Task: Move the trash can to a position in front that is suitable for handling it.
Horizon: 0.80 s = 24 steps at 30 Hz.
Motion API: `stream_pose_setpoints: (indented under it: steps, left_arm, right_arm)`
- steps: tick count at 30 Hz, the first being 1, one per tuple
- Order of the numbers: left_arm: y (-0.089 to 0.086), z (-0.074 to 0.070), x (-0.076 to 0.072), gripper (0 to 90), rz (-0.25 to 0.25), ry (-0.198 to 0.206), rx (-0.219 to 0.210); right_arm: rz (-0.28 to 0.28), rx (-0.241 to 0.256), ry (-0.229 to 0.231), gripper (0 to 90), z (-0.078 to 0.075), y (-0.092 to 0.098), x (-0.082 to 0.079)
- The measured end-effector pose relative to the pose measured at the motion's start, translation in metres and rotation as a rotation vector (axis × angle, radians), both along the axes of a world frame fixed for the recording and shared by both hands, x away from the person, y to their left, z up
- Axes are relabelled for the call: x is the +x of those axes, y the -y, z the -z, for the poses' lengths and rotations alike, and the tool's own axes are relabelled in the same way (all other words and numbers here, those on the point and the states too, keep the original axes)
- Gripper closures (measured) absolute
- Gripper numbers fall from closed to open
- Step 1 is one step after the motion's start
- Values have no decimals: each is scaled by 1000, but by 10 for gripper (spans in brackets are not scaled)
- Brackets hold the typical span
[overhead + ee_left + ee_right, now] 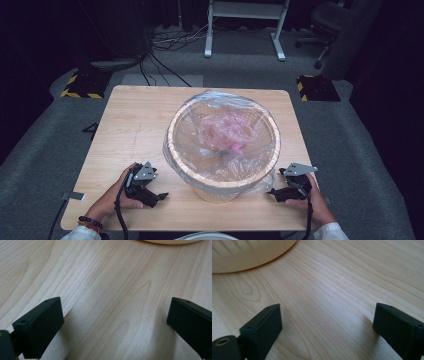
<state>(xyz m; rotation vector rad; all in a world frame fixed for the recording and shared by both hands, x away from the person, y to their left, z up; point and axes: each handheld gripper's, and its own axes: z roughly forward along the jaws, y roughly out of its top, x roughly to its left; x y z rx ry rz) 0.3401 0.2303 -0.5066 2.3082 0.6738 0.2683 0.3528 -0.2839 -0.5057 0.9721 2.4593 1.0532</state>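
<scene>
A round woven basket (222, 177) lined with a clear plastic bag (175, 142) stands in the middle of the wooden table (130, 130). Crumpled pink plastic (225, 131) lies inside the bag. My left gripper (161, 196) rests on the table at the basket's front left, open, with bare wood between its jaws; the same gripper (113, 322) looks down on the tabletop, the basket's base (172, 241) at the top edge. At the basket's front right my right gripper (272, 191) lies open and holds nothing. In its own view the right gripper (327, 325) faces bare wood, the basket's base (244, 255) at upper left.
Beyond the table's far edge stand a white desk frame (245, 25), an office chair (330, 25) and loose cables (170, 45) on grey carpet. Two yellow-and-black striped blocks (82, 82) (317, 87) sit near the table's far corners. A white rim (207, 236) shows at the bottom edge.
</scene>
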Motion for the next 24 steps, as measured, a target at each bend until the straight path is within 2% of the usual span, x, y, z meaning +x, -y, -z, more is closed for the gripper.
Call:
stream_pose_setpoints:
  steps: [2,9,11,12,13,14,15,16,17,20,23,24]
  left_arm:
    - [2,0,-1,2,-12,1,1]
    - [4,0,-2,4,-30,4,2]
    - [4,0,-1,4,-16,4,2]
    - [5,0,0,4,-5,2,1]
    - [8,0,3,1,12,-2,-3]
    - [10,0,4,2,26,0,-3]
    - [10,0,4,4,26,0,-3]
    - [13,0,7,3,46,-1,-2]
    - [13,0,7,1,46,-1,-2]
    - [21,0,11,2,71,-2,-1]
    - [27,0,16,3,116,-2,-11]
    - [29,0,18,2,134,-6,-7]
  right_arm:
    - [-15,12,11,163,-1,1,-1]
    - [-32,22,23,159,-2,1,-1]
    - [-39,22,33,157,-3,1,-1]
    - [-43,38,38,157,-3,1,-1]
    - [-69,82,46,158,-7,-2,-2]
    - [-88,89,53,157,-8,-4,-3]
    - [-88,89,53,157,-8,-4,-3]
    - [-129,87,71,162,-12,-11,-3]
    - [-129,87,71,162,-12,-11,-3]
    - [-185,106,94,169,-16,-22,-3]
    - [-224,105,108,167,-19,-32,-3]
    - [-241,120,114,170,-21,-37,-2]
